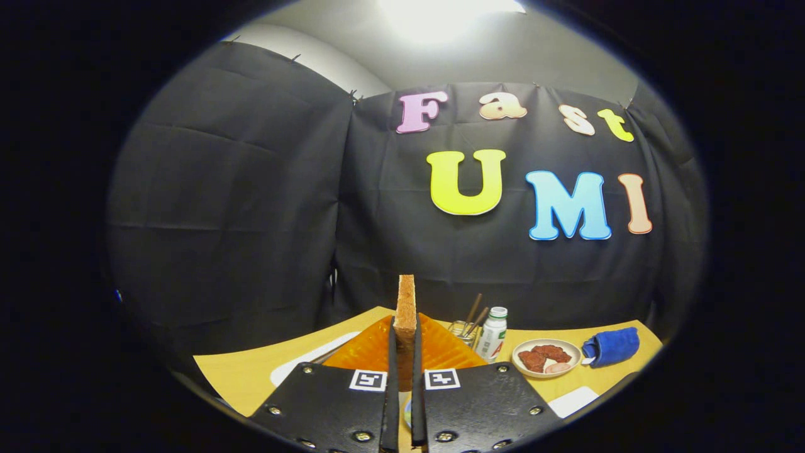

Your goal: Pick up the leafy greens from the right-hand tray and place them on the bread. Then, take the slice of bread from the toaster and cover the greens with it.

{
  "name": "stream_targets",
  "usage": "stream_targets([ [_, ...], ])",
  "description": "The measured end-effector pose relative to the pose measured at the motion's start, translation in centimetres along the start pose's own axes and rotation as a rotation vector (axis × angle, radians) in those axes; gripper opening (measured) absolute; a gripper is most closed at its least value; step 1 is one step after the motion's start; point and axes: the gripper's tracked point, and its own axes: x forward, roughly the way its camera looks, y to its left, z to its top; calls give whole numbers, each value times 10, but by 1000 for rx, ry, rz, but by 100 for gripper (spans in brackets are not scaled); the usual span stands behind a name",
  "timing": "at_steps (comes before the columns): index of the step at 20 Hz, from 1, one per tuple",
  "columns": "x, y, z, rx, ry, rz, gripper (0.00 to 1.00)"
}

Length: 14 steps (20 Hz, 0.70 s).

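**Bread held upright in the gripper**

Bread (406, 308) stands on edge, clamped between the fingers of the gripper (403, 352), both pressing its sides, raised above an orange tray (440, 349) on the table (251, 371). Beyond to the right: a bottle (492, 332), a plate (546, 358) and a blue cloth (611, 346).

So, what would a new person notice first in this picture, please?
First, the slice of bread standing upright, pinched between the fingers of the gripper. Just beyond it lies an orange tray on the yellow table. Off to the right, a plate of meat sits beside a rolled blue cloth.
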Motion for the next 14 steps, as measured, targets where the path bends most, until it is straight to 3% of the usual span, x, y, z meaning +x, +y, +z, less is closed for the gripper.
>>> stream_targets([
  [9,-5,-65,-45,32,58,-97,8],
  [14,-9,-72,-72,78,113,-96,8],
])
